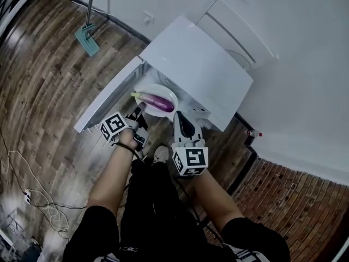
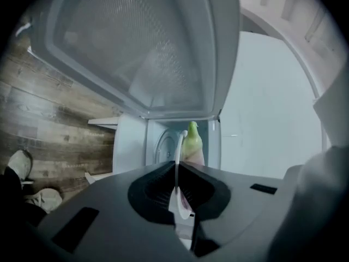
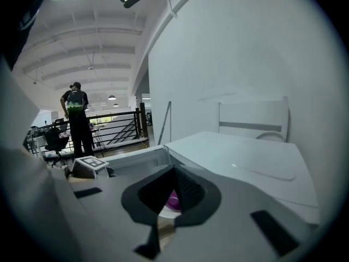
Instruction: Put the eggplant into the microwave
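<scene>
I am holding a white plate [image 1: 166,90] by its rim from both sides. My left gripper [image 1: 138,115] is pinching the left edge, its jaws nearly together on the thin rim. My right gripper [image 1: 180,118] is pinching the right edge the same way, I think, though its own view is dim there. The eggplant [image 1: 157,101] is lying on the plate just ahead of both grippers, its long axis running across from one to the other, with the green stem toward my left gripper. Beyond it the microwave [image 1: 202,70] is standing with its door [image 1: 106,102] open, so the eggplant's way in is going straight forward.
</scene>
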The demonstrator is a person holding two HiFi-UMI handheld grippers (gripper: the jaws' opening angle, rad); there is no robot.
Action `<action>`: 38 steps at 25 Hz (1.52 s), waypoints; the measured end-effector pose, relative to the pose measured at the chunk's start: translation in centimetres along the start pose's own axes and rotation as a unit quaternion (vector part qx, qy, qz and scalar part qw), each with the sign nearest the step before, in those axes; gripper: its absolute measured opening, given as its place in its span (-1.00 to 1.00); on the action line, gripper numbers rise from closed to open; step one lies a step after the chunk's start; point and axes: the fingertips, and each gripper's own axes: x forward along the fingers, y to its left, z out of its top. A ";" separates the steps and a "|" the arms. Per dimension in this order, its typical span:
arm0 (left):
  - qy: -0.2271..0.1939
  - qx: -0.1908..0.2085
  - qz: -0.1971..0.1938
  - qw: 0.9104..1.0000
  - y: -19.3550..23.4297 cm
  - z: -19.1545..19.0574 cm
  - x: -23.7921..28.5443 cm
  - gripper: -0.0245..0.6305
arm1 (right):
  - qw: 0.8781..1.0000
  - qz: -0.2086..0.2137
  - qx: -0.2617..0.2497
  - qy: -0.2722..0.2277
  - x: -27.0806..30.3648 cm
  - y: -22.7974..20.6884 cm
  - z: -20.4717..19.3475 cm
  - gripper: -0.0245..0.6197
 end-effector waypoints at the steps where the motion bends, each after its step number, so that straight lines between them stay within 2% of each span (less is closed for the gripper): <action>1: 0.003 0.002 0.004 1.000 0.7 0.1 1.1 -0.87 | 1.000 -0.004 0.004 0.002 0.1 -0.4 -0.6 -0.90; 6: 0.018 0.015 0.008 1.000 2.8 0.0 6.2 -0.87 | 1.000 -0.021 0.017 0.013 -0.7 -2.4 -2.6 -0.90; 13: 0.042 0.048 -0.011 0.998 2.4 -0.8 13.4 -0.87 | 0.998 -0.048 0.037 0.035 -3.6 -4.9 -5.2 -0.90; 17: 0.043 0.072 -0.003 0.996 2.4 -0.6 16.2 -0.87 | 0.995 -0.075 0.047 0.046 -4.3 -6.5 -6.5 -0.90; 24: 0.045 0.158 0.012 0.986 1.4 -1.2 19.7 -0.87 | 0.992 -0.110 0.033 0.055 -6.1 -8.4 -6.6 -0.90; 28: 0.041 0.160 0.022 0.986 1.8 -1.6 20.6 -0.87 | 0.990 -0.121 0.043 0.067 -7.3 -8.6 -7.7 -0.90; 32: 0.026 0.172 0.012 0.985 1.4 -1.6 21.1 -0.87 | 0.988 -0.123 0.050 0.074 -7.9 -9.1 -8.9 -0.90; 34: 0.011 0.205 0.014 0.979 1.1 -1.2 21.2 -0.87 | 0.988 -0.125 0.056 0.078 -8.0 -9.2 -9.5 -0.90; 35: 0.003 0.230 0.021 0.973 1.0 -1.0 21.1 -0.87 | 0.987 -0.125 0.059 0.078 -7.9 -9.2 -9.6 -0.90; 37: -0.009 0.299 0.053 0.953 1.1 -0.4 20.9 -0.77 | 0.988 -0.116 0.065 0.075 -7.7 -8.9 -9.6 -0.90; 38: -0.014 0.339 0.074 0.938 1.2 -0.1 20.8 -0.75 | 0.989 -0.108 0.067 0.073 -7.5 -8.7 -9.6 -0.90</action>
